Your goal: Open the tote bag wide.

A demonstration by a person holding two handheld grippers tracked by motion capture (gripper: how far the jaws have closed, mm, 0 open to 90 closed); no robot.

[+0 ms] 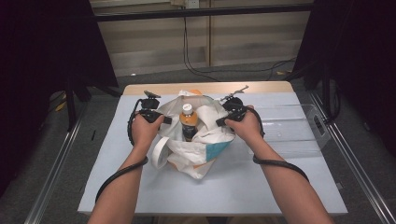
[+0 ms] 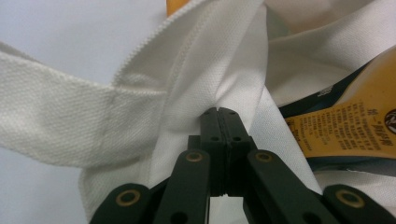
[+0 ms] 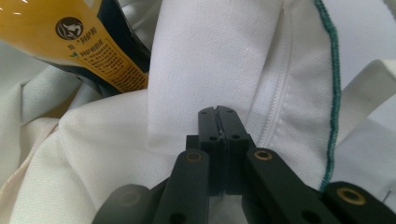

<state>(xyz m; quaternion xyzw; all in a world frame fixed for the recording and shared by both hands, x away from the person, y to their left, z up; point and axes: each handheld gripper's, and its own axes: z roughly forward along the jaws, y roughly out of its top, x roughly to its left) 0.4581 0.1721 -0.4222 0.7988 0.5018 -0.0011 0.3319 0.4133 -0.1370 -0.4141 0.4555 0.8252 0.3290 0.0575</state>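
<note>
White cloth bag (image 1: 198, 149) sat mid-table, mouth held apart. Left gripper (image 2: 217, 112) and right gripper (image 3: 218, 111) were each clamped on the bag's rim fabric. Orange drink bottle (image 1: 188, 122) stood inside, so loading looked at least begun. Clear plastic bin (image 1: 299, 130) lay just right; nothing blocked the opening.

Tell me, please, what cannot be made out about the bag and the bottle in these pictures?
- High view: the lower part of the bottle is hidden by the white cloth bag.
- Left gripper view: the left gripper has its jaws pressed together on cloth; whether fabric lies between them cannot be told.
- Right gripper view: the bottle's label print is too small to read; its cap is cut off by the top edge.
</note>
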